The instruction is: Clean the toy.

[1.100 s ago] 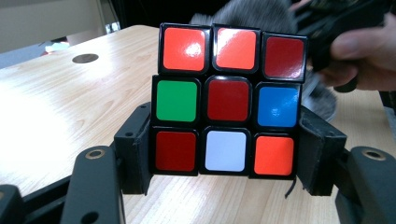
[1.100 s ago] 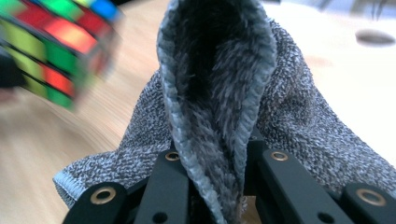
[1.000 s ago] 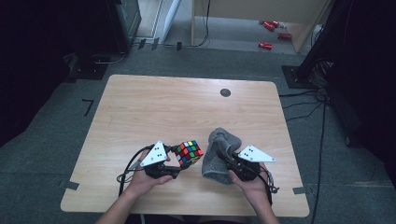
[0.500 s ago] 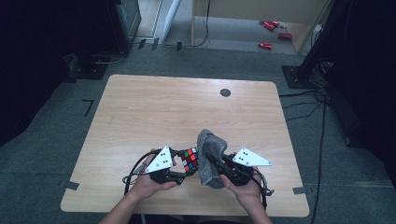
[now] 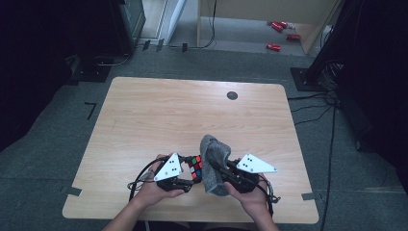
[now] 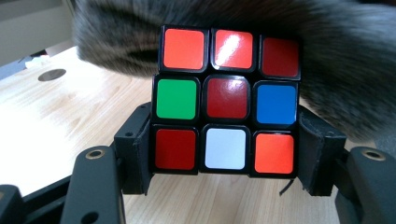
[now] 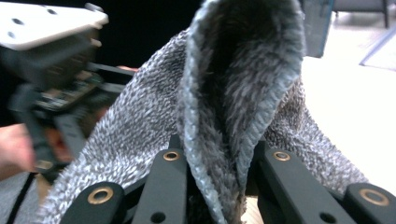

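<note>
Your left hand-held gripper (image 5: 188, 177) sits near the bench's (image 5: 159, 115) front edge, at about 6 o'clock. Its jaws are closed on a cube (image 6: 227, 100), pinching its lower sides; the face toward you shows red, orange, green, blue and white stickers. At the cube's 3 o'clock, touching it, a grey cloth (image 5: 213, 163) stands up. Your right hand-held gripper (image 7: 219, 163) is clamped on a fold of that cloth, its jaws nearly together.

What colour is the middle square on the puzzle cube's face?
Dark red, clearest in the left gripper view of the puzzle cube.
</note>
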Demonstrator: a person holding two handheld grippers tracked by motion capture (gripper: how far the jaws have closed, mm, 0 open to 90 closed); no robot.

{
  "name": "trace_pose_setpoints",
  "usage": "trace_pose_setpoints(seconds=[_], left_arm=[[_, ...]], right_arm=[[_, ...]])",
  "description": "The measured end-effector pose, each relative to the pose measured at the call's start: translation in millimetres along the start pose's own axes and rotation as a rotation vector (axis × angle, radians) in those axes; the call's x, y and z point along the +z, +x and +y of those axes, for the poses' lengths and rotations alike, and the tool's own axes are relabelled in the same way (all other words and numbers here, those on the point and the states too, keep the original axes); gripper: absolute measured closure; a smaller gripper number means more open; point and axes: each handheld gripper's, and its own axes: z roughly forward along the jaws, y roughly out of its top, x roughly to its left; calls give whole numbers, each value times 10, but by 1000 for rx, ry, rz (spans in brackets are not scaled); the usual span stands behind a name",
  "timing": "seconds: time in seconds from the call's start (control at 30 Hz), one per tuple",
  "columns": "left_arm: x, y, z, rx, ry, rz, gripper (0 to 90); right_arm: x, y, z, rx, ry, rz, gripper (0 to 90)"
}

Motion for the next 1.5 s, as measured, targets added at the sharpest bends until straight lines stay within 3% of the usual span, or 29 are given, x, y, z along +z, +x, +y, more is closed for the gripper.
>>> trace_pose_setpoints(seconds=[0.13, 0.27, 0.33, 0.4, 0.5, 0.57, 0.7, 0.8, 0.87, 1.03, 1.13, 1.23, 1.3, 1.43, 1.5], left_arm=[[-4, 19, -5, -11, -5, -1, 347], [29, -1, -13, 3, 22, 5, 347], [15, -2, -6, 0, 11, 4, 347], [-10, 11, 6, -8, -2, 1, 347], [-39, 36, 6, -22, -14, 2, 347], [-37, 46, 1, -26, -15, 2, 347], [8, 10, -21, -5, 8, 3, 347], [-8, 3, -13, -4, -9, -1, 348], [-33, 16, -1, -7, -18, -1, 349], [-37, 42, -8, -26, -13, 3, 348], [20, -5, -9, -6, 17, 13, 348], [15, -8, -5, -11, 2, 5, 349], [-12, 5, 4, -14, -9, 7, 349], [-71, 56, 18, -33, -30, 37, 348], [-113, 94, 35, -57, -56, 43, 348]], right_arm=[[-3, -116, -56, 37, 27, -39, 782], [-2, 45, 14, -10, 2, 4, 782], [3, 115, 46, -40, -3, 0, 781], [0, 80, 37, -29, -14, 7, 781], [8, -16, -36, -29, 12, -47, 782], [11, -55, -63, -5, 23, -57, 782], [8, 82, 5, -45, -2, -20, 781], [4, 158, 45, -73, -14, -20, 781], [1, 112, 27, -53, -24, -8, 781], [27, -31, -58, -3, 16, -53, 782], [15, 77, -9, -41, -2, -36, 782], [4, 162, 39, -74, -17, -31, 783], [6, 106, 14, -49, -23, -24, 783], [26, -67, -87, 0, 12, -69, 784], [32, -120, -117, 32, 18, -52, 786]])
